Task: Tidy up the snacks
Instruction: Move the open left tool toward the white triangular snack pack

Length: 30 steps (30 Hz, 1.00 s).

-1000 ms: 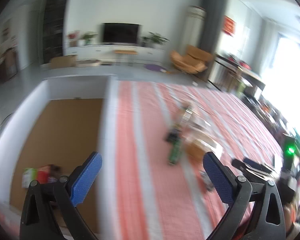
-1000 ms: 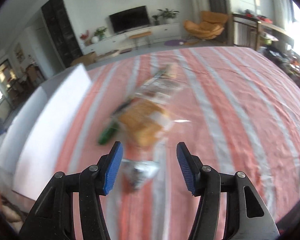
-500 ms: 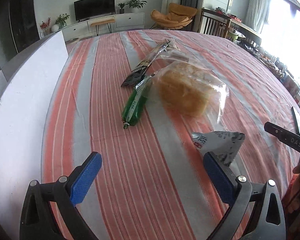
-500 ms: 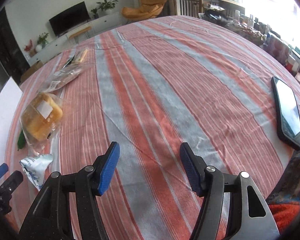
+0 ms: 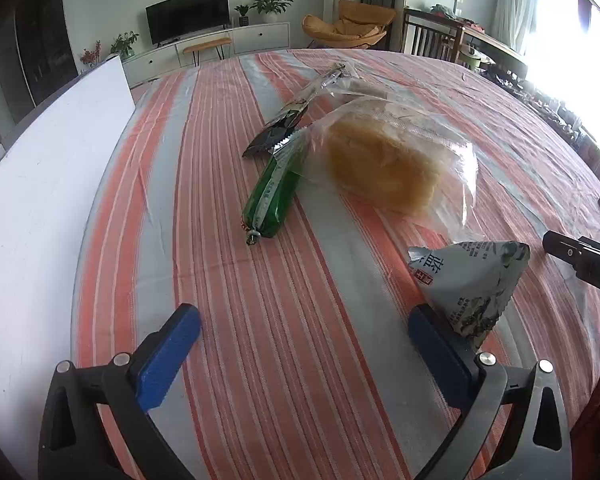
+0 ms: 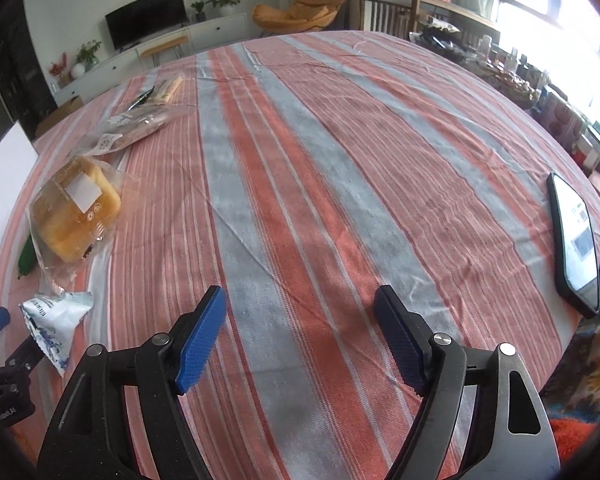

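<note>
My left hand-held gripper (image 5: 304, 348) hangs open, the white triangular snack packet (image 5: 470, 280) beside its right finger; only my open right hand-held gripper (image 6: 302, 330) sees the phone (image 6: 576, 240) on the worktop (image 6: 340, 160).

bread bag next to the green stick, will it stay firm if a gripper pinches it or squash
The bread bag would likely squash: the loaf looks soft and the clear film sits loose and crinkled around it. It probably feels light for its bulk, and the glossy film may slip between fingers.
</note>
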Motion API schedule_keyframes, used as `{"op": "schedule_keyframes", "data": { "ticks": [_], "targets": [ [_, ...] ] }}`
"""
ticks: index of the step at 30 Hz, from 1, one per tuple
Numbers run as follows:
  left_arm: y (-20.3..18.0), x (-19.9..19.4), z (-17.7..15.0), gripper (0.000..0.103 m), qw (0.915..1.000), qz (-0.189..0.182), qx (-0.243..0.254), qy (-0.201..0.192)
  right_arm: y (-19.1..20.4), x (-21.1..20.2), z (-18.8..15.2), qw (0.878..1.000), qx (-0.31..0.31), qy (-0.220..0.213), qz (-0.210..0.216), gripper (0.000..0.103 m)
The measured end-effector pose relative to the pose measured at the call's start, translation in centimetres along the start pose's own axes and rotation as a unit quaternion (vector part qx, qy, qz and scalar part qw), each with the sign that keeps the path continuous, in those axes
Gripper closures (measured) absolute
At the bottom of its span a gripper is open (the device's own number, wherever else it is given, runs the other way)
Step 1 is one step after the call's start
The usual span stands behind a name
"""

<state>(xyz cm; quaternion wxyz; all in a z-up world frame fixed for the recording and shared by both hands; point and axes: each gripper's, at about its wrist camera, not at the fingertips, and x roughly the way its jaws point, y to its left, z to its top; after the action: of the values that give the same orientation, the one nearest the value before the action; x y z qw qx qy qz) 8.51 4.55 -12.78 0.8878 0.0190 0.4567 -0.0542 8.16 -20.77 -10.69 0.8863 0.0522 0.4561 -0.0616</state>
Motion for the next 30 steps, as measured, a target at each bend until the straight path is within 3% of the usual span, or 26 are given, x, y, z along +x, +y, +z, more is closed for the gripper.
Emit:
{"op": "schedule_keyframes", "data": {
  "ticks": [30],
  "targets": [
    [-0.09,0.05,0.11,0.000,1.0000,0.002,0.001,0.001,0.23,-0.06,-0.02,1.000,-0.007,0.003,-0.006,0.020]
  ]
}}
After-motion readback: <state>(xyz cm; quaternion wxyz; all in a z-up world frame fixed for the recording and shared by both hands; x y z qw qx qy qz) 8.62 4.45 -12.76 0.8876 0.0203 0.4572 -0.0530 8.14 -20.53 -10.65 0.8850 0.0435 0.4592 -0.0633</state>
